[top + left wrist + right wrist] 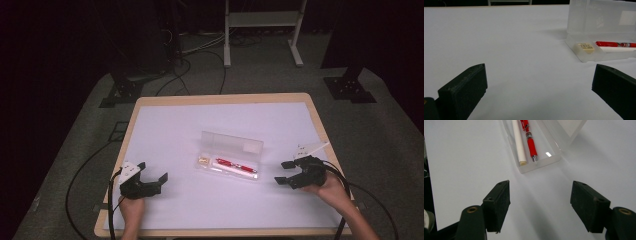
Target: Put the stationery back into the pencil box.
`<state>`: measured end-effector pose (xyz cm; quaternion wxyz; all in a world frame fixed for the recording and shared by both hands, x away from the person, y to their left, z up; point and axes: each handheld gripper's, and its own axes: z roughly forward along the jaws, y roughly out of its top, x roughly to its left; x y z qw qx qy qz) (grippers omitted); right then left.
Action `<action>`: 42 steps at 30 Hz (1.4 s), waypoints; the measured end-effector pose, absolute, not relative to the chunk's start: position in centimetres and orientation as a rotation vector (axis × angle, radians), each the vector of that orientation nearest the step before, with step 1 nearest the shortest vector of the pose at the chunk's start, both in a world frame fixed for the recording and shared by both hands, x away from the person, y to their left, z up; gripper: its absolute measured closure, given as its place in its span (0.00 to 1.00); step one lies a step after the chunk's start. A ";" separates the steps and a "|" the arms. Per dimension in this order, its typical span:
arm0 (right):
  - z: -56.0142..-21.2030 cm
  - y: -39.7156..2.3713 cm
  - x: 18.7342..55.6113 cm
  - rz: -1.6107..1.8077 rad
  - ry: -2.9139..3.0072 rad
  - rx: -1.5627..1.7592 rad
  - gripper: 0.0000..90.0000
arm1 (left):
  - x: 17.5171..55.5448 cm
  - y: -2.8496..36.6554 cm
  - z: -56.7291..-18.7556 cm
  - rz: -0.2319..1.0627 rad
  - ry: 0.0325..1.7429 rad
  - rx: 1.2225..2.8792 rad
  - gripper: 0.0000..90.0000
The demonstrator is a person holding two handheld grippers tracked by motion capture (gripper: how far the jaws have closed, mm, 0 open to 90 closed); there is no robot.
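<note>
Centrally, open pencil case [230, 156] — red pen [236, 165], eraser [203, 160] inside — both grippers [150, 174] [283, 172] wide open, empty, unobstructed.

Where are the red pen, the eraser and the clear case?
Red pen [531, 143]: right gripper view, on its red barrel.
Eraser [585, 48]: left gripper view, on its top face.
Clear case [231, 142]: high view, on its raised lid.

A dim lab: a white-topped table [165, 125] at centre, cables [200, 60] across the grey floor, stand feet [117, 92] at upper left.
</note>
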<state>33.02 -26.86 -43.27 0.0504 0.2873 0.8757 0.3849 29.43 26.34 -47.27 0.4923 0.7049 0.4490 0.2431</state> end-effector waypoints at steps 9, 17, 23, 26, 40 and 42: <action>-43.9 -27.6 32.6 1.178 2.663 0.904 0.35 | 29.5 26.3 -47.3 0.587 1.092 1.709 0.00; -44.4 -28.4 32.1 1.176 2.661 0.933 0.35 | 29.4 26.3 -47.3 0.591 1.090 1.711 0.00; -44.5 -29.1 31.6 1.184 2.653 0.948 0.35 | 29.5 26.2 -47.3 0.591 1.094 1.711 0.00; -44.7 -29.4 31.2 1.183 2.654 0.951 0.35 | 29.5 26.2 -47.3 0.592 1.095 1.714 0.00; -45.2 -31.1 29.6 1.197 2.629 1.003 0.35 | 29.4 26.2 -47.3 0.602 1.092 1.720 0.00; -45.3 -31.3 29.3 1.204 2.623 1.005 0.35 | 29.4 26.2 -47.3 0.603 1.093 1.719 0.00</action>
